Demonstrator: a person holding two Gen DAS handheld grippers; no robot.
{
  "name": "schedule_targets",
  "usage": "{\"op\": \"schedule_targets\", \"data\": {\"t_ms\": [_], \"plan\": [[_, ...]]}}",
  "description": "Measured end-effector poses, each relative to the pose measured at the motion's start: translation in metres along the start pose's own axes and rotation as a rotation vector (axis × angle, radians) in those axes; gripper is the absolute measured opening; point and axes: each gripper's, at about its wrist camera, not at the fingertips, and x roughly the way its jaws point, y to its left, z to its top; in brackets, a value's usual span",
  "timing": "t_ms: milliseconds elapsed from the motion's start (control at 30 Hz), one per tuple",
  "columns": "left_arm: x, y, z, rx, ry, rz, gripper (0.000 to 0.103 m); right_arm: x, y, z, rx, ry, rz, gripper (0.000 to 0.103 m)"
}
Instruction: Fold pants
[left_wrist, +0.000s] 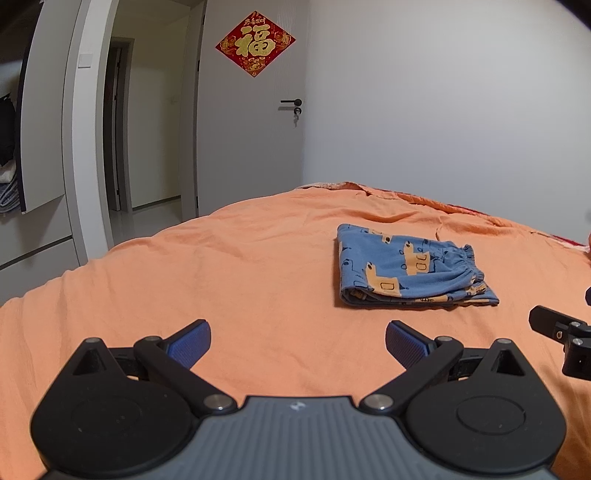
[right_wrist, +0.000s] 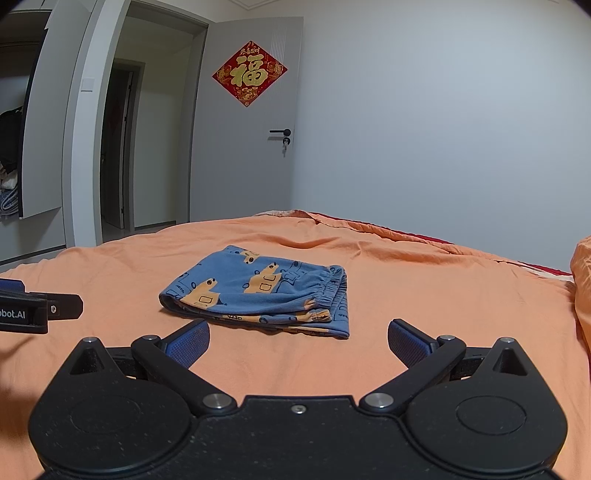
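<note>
Small blue pants (left_wrist: 410, 269) with an orange print lie folded into a compact rectangle on the orange bedsheet (left_wrist: 221, 280), waistband to the right. They also show in the right wrist view (right_wrist: 266, 291). My left gripper (left_wrist: 297, 345) is open and empty, hovering over bare sheet, nearer than the pants and to their left. My right gripper (right_wrist: 298, 345) is open and empty, just short of the pants' near edge. Part of the right gripper shows at the right edge of the left wrist view (left_wrist: 561, 339); part of the left gripper shows at the left edge of the right wrist view (right_wrist: 37, 310).
The bed fills the foreground, with a rumpled orange quilt (right_wrist: 581, 280) at the far right. Behind stand a grey wall, an open grey door (left_wrist: 255, 122) with a red decoration (left_wrist: 255, 43), a doorway and a wardrobe (left_wrist: 22, 147) at left.
</note>
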Motion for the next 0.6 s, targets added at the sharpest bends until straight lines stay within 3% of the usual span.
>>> {"op": "schedule_targets", "data": {"t_ms": [133, 600], "plan": [[-0.0002, -0.0005, 0.0003, 0.012, 0.002, 0.030, 0.103, -0.0002, 0.0001, 0.0002, -0.001, 0.001, 0.001, 0.102], [-0.0014, 0.0008, 0.0004, 0.036, 0.009, 0.013, 0.103, 0.0003, 0.0005, -0.0005, 0.000, 0.003, 0.001, 0.102]]}}
